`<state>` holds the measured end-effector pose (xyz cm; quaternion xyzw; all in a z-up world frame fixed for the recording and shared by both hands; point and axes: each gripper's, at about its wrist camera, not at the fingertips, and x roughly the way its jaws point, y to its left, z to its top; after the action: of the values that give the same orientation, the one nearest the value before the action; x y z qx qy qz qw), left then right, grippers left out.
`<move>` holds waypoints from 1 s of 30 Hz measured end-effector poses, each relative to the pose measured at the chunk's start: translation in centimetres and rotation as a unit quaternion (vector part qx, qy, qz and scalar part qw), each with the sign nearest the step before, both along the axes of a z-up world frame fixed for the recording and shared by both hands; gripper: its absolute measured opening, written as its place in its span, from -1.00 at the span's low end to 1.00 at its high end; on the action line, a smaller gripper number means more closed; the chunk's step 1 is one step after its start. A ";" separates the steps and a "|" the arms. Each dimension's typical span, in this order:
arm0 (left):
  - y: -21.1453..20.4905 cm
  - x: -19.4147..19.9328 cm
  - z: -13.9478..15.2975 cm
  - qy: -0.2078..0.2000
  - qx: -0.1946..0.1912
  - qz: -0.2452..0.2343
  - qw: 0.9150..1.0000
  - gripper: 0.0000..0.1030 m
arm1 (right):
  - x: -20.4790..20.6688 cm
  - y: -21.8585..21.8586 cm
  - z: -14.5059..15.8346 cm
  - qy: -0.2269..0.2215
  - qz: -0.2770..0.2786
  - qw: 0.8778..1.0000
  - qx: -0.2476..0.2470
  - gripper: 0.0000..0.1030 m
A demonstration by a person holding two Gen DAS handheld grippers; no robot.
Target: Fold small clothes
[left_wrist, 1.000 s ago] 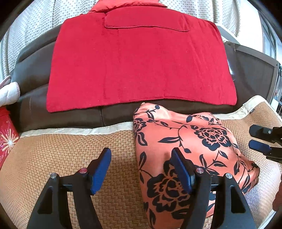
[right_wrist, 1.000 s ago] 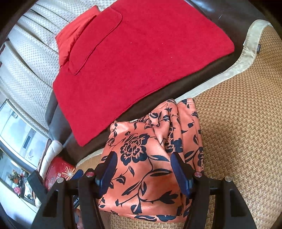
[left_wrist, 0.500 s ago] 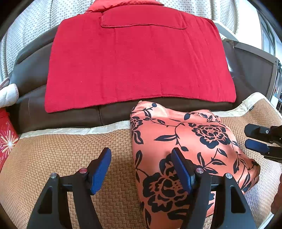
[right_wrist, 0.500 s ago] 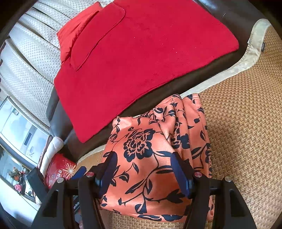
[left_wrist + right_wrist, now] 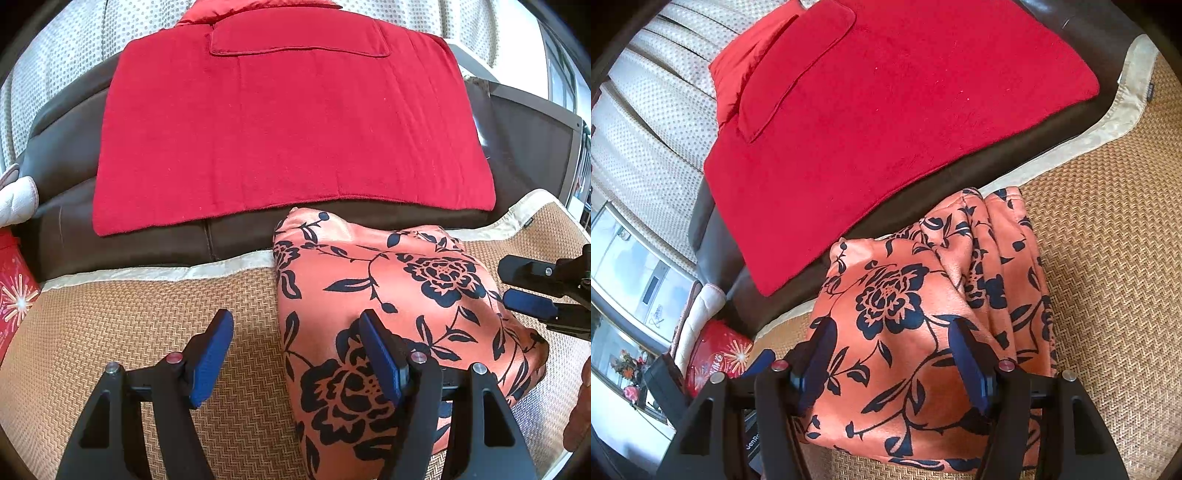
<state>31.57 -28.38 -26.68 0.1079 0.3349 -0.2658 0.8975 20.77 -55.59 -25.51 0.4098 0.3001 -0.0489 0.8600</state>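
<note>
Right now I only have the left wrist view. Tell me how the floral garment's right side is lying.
Observer: The right wrist view shows the floral garment with several layers stacked along its right side, their edges running side by side on the woven mat.
Operator: Report the right gripper's state.
Observer: The right gripper is open. Both fingers sit over the garment's top layer, with no fabric pinched between them.
Operator: Check the garment's near edge.
Observer: It lies on the mat just ahead of the right gripper's body, as far as that view shows.
</note>
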 end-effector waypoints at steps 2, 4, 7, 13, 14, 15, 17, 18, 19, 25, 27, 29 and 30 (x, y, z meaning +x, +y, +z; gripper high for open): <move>-0.1 0.0 -0.1 0.000 0.001 0.000 1.000 0.38 | 0.3 0.1 -0.1 -0.001 0.003 1.000 0.003 0.29; -0.2 0.0 -0.1 0.000 0.003 -0.001 1.000 0.38 | 0.6 0.2 -0.4 0.001 0.005 1.000 0.007 0.29; -0.3 -0.1 -0.2 -0.002 0.006 -0.002 1.000 0.38 | 1.1 0.1 -1.4 0.018 0.005 1.000 0.023 0.28; -0.2 -0.2 -0.2 -0.002 0.009 -0.002 1.000 0.38 | 1.0 -0.4 -2.0 0.017 0.002 0.999 0.048 0.26; -0.2 -0.2 -0.2 -0.002 0.009 -0.002 1.000 0.38 | 0.9 -0.5 -2.0 0.016 0.002 0.999 0.050 0.26; -0.2 -0.1 -0.2 -0.002 0.009 -0.003 1.000 0.38 | 0.8 -0.5 -1.9 0.013 0.001 0.999 0.052 0.26; -0.3 -0.1 -0.2 -0.002 0.009 -0.002 1.000 0.38 | 0.6 -0.7 -1.7 0.007 -0.001 0.999 0.052 0.27; -0.2 -0.1 -0.2 -0.002 0.009 -0.002 1.000 0.38 | 0.4 -0.8 -1.5 0.002 -0.004 0.999 0.051 0.27; -0.2 -0.1 -0.2 -0.002 0.009 -0.003 1.000 0.38 | 0.2 -0.9 -1.4 -0.003 -0.006 0.999 0.051 0.29; -0.3 -0.2 -0.2 0.000 0.008 -0.003 1.000 0.38 | -1.0 -2.1 -1.0 -0.017 -0.025 0.998 0.057 0.32; -0.3 -0.3 -0.2 0.000 0.009 -0.004 1.000 0.38 | -1.2 -2.5 -1.1 -0.014 -0.030 0.998 0.061 0.32; -0.4 -0.3 -0.2 -0.001 0.009 -0.005 1.000 0.38 | -1.4 -2.9 -1.3 -0.011 -0.034 0.997 0.066 0.32; -0.4 -0.3 -0.2 -0.001 0.010 -0.006 1.000 0.38 | -1.6 -3.1 -1.3 -0.011 -0.036 0.997 0.068 0.32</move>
<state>31.23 -28.81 -26.87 0.1189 0.3356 -0.2679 0.8953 19.19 -58.67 -26.82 0.4779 0.2781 -0.0544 0.8315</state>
